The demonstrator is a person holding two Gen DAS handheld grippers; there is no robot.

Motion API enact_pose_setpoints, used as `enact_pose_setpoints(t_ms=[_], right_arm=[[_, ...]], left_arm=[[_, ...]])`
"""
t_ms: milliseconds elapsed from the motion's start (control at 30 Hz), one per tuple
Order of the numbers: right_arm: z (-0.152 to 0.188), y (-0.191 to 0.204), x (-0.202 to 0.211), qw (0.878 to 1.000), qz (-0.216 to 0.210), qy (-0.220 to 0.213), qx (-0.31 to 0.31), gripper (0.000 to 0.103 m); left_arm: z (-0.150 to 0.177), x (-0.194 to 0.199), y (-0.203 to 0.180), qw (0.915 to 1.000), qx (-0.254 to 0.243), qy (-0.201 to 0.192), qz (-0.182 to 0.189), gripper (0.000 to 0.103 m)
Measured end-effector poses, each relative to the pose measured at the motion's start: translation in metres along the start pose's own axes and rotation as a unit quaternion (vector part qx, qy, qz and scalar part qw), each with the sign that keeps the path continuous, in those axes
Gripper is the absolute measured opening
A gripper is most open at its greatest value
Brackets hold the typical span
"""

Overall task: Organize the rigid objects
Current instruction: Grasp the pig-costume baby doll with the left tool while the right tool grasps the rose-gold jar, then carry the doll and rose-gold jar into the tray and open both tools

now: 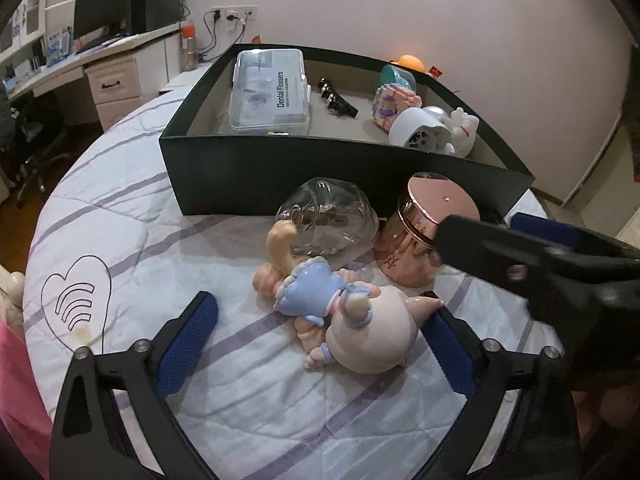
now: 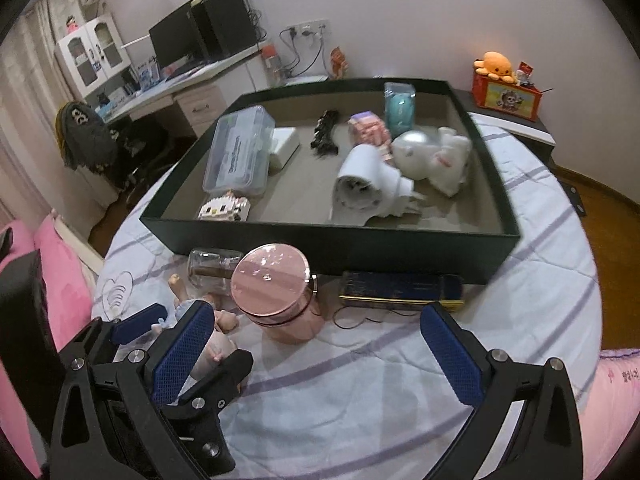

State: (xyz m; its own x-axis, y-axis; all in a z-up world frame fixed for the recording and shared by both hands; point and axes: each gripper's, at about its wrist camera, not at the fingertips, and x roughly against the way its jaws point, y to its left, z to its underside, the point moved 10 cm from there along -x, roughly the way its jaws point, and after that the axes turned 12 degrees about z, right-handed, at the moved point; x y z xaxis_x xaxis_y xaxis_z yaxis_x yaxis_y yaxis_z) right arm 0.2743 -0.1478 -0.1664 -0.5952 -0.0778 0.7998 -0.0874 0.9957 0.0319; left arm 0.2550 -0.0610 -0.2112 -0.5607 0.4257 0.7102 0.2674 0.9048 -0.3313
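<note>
inside box (image 2: 320,244): floss case (image 2: 240,152), clip (image 2: 326,132)

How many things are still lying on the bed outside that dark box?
4: a clear glass bottle, a rose-gold jar, a doll between the left gripper fingers, and a dark blue tin. Others may be hidden.

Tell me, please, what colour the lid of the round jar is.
Shiny rose-gold pink, on the round jar's lid; clearest in the right wrist view.

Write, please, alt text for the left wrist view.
The open left claw straddles a pale ceramic doll in a blue dress lying on a white quilt with lilac stripes. Behind it lie a clear glass bottle, a rose-gold lidded jar and a dark green storage box.
</note>
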Motion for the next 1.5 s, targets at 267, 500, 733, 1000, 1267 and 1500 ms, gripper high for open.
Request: enact_pose_setpoints(t_ms=[267, 500, 733, 1000, 1267, 1500], right_arm=[[0.003, 0.018, -0.021, 0.999, 0.000, 0.007, 0.034, 0.059], [0.007, 0.018, -0.014, 1.000, -0.017, -0.003, 0.026, 0.049], [0.007, 0.006, 0.009, 0.999, -0.030, -0.015, 0.007, 0.049], [-0.008, 0.002, 0.042, 0.998, -0.039, -0.045, 0.002, 0.049], [-0.043, 0.003, 0.061, 0.996, -0.037, -0.081, 0.011, 0.049], [-0.089, -0.002, 0.063, 0.993, -0.025, -0.112, 0.016, 0.049]], left_arm=[[0.000, 0.002, -0.001, 0.9997, -0.002, -0.003, 0.022, 0.082], [0.001, 0.011, 0.003, 0.9996, 0.006, -0.011, 0.026, 0.082], [-0.001, 0.030, 0.008, 0.9995, 0.010, -0.022, 0.020, 0.082], [-0.027, 0.066, 0.002, 0.9983, -0.007, -0.056, 0.018, 0.082], [-0.089, 0.093, -0.001, 0.9942, -0.032, -0.103, 0.012, 0.082], [-0.143, 0.089, 0.000, 0.9910, -0.040, -0.127, 0.016, 0.082]])
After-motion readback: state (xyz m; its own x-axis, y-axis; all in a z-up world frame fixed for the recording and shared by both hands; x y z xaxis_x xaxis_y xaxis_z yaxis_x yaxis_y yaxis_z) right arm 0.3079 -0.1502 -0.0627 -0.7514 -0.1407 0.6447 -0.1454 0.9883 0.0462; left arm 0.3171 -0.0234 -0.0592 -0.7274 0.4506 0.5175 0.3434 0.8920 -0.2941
